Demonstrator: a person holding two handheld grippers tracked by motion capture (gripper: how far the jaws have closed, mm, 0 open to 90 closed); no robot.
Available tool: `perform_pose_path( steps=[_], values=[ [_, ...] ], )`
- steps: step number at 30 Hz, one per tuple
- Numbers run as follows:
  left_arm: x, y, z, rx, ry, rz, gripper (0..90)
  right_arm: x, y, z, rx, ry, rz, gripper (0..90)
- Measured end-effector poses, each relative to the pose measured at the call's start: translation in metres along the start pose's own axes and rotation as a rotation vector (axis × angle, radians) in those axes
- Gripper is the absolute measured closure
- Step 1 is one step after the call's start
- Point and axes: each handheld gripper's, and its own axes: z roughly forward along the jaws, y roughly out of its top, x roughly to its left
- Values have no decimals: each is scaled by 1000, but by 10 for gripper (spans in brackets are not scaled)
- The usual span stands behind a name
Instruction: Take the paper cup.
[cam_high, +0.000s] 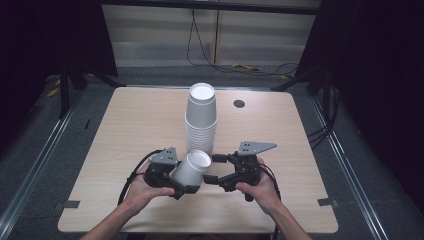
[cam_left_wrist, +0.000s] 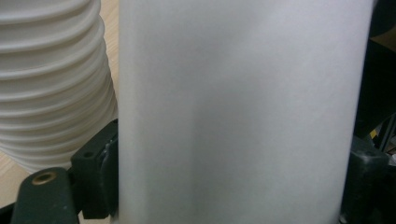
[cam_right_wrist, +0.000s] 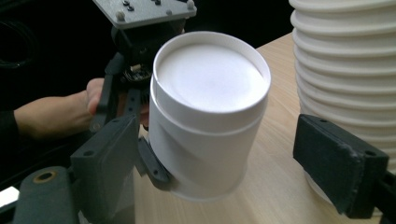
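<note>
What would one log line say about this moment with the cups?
left tongs: shut on single cup, tilted | right tongs: open, facing cup | cup stack: upside down on table, behind

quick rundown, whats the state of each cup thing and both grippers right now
single cup: upside down, tilted, clamped in the left gripper, off the stack
cup stack: upside down, nested, standing upright on the table
left gripper: jaws shut on the single cup's wall
right gripper: jaws open, nothing pressed between them, beside the single cup
</note>
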Motion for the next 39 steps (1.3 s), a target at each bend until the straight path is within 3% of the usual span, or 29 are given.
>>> perform_pose_path(
  steps=[5, 12, 18, 23, 27, 31, 39],
  values=[
    [3, -1, -3, 16, 5, -15, 147, -1, -4, -4, -11, -39, -25, 168],
    [4, -1, -3, 37, 7, -14, 147, -4, -6, -5, 77, -102, -89, 224],
    [3, 1, -2, 89, 15, -1, 146, -4, -7, -2, 106, -59, -96, 246],
    [3, 3, -2, 116, 19, -3, 145, -5, -8, -2, 153, -68, -90, 207],
    [4, 4, -2, 174, 24, 22, 145, -4, -9, -3, 188, -93, -101, 179],
    [3, 5, 0, 227, 27, 60, 145, -5, -11, 1, 240, -68, -110, 144],
    [-2, 5, 6, 295, 27, 83, 146, -4, -12, 6, 320, -67, -152, 144]
  ],
)
